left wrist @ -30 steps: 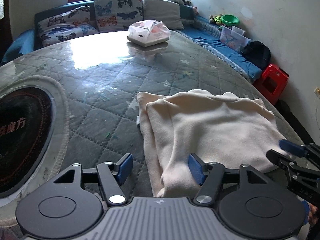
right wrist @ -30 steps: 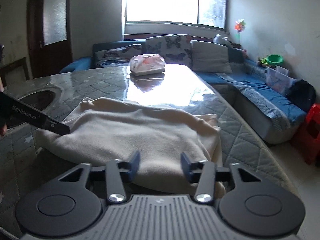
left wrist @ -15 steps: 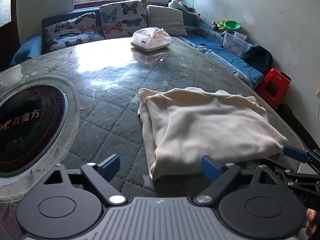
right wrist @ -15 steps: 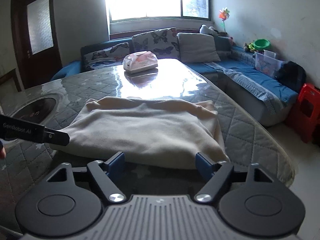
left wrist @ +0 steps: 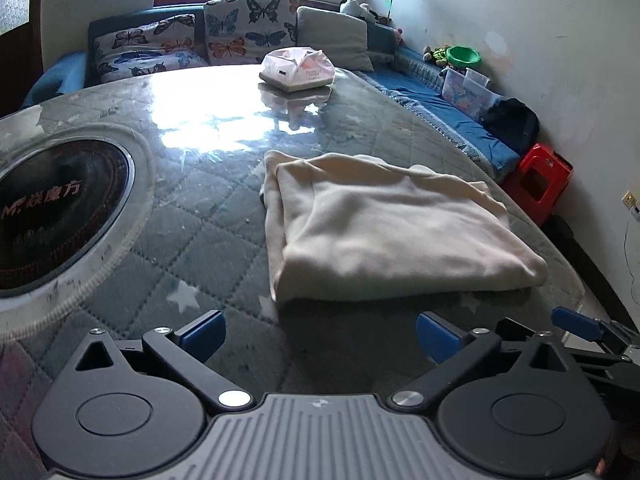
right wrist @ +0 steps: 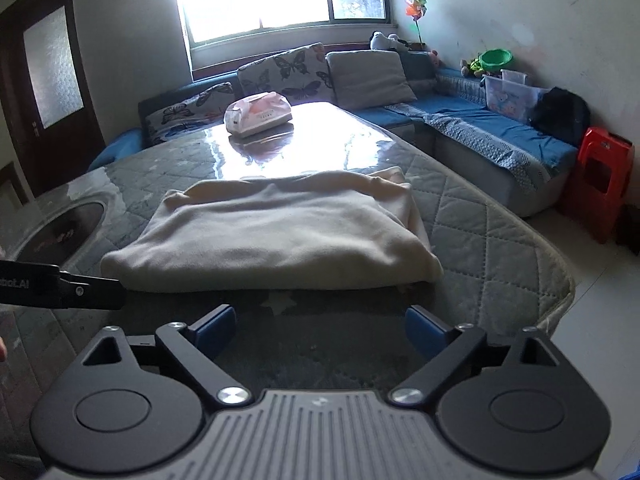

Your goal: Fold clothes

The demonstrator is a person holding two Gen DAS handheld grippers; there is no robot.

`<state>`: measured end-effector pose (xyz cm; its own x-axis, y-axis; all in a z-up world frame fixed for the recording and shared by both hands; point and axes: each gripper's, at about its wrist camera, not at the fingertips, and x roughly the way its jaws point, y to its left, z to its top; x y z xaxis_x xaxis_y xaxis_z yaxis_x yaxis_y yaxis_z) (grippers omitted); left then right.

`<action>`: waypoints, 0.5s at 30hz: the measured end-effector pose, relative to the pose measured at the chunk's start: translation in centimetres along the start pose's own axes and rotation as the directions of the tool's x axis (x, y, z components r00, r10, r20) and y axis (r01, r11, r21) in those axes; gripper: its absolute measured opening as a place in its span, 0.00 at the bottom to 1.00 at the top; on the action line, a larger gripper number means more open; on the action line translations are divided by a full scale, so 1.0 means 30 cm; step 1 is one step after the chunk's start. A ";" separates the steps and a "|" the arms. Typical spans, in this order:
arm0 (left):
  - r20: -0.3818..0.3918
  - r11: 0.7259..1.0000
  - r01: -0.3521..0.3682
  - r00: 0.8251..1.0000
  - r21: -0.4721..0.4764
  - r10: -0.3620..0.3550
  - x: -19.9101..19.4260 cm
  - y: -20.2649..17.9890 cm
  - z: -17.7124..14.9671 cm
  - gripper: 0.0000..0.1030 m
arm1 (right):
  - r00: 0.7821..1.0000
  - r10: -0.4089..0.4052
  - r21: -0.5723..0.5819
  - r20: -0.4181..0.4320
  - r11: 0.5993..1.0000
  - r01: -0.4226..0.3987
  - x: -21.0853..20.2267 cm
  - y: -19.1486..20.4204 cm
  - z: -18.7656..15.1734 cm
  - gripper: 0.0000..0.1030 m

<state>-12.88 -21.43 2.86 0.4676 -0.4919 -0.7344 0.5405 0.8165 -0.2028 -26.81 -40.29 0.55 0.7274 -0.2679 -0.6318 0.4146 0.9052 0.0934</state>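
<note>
The folded cream garment (left wrist: 396, 232) is lying on the quilted table (left wrist: 192, 216), nearer than the tissue pack (left wrist: 298, 65). The left gripper (left wrist: 320, 334) and right gripper (right wrist: 320, 326) are being held wide apart, empty, just short of the garment.

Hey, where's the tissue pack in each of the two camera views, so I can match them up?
Left wrist view: the tissue pack sits upper centre, at the table's far end, beyond the folded cloth.
Right wrist view: the tissue pack sits upper left of centre, again beyond the cloth, under the window.
Shared landmark: the red stool at the right edge of both.
</note>
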 end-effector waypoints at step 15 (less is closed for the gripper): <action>0.060 0.992 -0.023 0.998 0.124 0.015 -0.046 -0.085 -0.066 1.00 | 0.999 -0.050 -0.014 -0.011 0.999 0.050 -0.023 0.013 -0.020 1.00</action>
<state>-16.27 -22.25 3.10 0.5172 -0.4967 -0.6970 0.6124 0.7837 -0.1041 -27.48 -39.56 0.55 0.6996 -0.3092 -0.6441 0.4426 0.8952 0.0510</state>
